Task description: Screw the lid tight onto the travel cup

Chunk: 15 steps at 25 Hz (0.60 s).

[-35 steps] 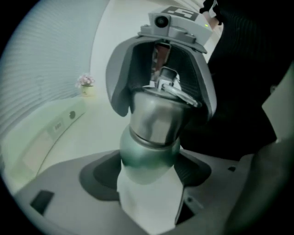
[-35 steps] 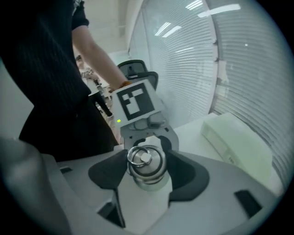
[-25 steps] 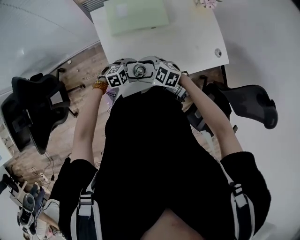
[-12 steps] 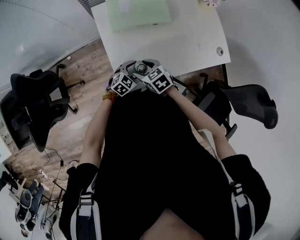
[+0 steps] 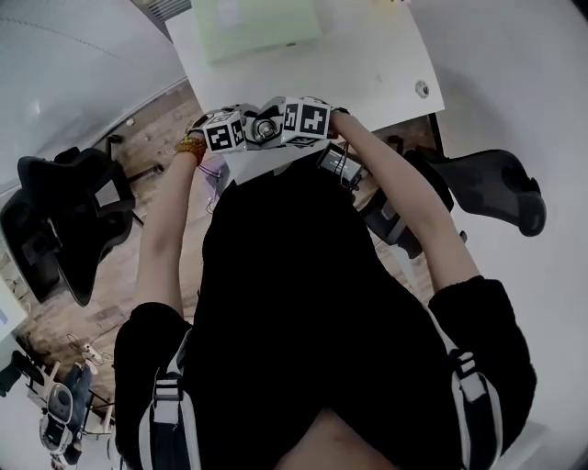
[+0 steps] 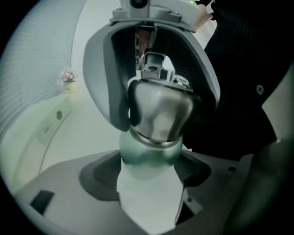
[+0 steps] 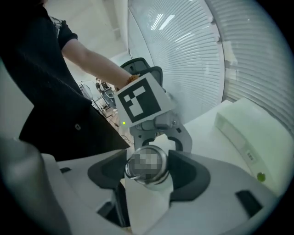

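Observation:
The travel cup [image 6: 147, 156] has a pale green body and a steel lid [image 6: 158, 108]. It is held in the air in front of the person, between both grippers, near the table's edge. My left gripper [image 6: 148, 176] is shut on the green body. My right gripper [image 7: 148, 172] faces it from the other end, and its jaws have just been closing with the lid [image 7: 147, 164] between them. Its pads now press on both sides of the lid. In the head view the left gripper [image 5: 234, 134] and right gripper [image 5: 296, 121] meet around the cup [image 5: 266, 130].
A white table [image 5: 367, 64] lies ahead with a pale green box [image 5: 253, 23] at its far side and a small flower pot [image 6: 68, 80]. Black office chairs stand at the left [image 5: 55, 220] and right [image 5: 496, 188] on a wooden floor.
The two grippers stay together on the cup. Their marker cubes have turned, and the pair sits a little higher in the head view.

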### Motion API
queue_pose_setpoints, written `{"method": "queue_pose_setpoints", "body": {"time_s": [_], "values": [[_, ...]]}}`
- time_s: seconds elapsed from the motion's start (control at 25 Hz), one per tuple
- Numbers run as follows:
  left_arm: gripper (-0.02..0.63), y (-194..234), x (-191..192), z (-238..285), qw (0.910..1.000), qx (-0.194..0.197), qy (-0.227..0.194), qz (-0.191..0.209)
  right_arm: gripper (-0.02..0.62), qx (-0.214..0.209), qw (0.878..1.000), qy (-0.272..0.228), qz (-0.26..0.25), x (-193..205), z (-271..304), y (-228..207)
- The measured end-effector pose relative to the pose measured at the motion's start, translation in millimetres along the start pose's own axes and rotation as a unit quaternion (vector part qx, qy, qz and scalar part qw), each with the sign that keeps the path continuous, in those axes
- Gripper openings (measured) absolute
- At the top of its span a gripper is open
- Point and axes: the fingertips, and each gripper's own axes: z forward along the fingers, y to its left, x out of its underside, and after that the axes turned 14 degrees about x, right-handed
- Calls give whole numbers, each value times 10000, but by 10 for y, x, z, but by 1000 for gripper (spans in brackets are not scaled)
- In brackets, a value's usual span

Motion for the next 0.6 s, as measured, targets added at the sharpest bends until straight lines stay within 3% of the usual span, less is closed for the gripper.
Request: {"method": "queue_pose_setpoints", "body": {"time_s": [0.12,0.2,0.28,0.36,0.44,0.52,0.6], "values": [[367,-19,-2,2,9999,-76,90,39,291,5,9998,186,-64,3,-3,30],[367,-8,7,-33,9982,-589,-44,-60,321,424,9988,-152,208,-59,-84,-15],[367,-5,20,-105,9911,-1201,-434,-389,327,1119,9873,-691,893,-176,-236,-130],[367,-2,1,-160,9761,-1759,-934,-865,327,1957,9623,-958,1630,-218,-364,-251],[367,-8,-30,-155,9573,-2230,-1302,-1300,327,2511,9405,-813,2140,-138,-344,-248],[367,0,-67,-120,9388,-2585,-1569,-1647,327,2707,9312,-486,2392,-18,-229,-160],[367,41,-105,-112,9262,-2824,-1715,-1817,311,2918,9279,-212,2312,71,-161,-144]]}}
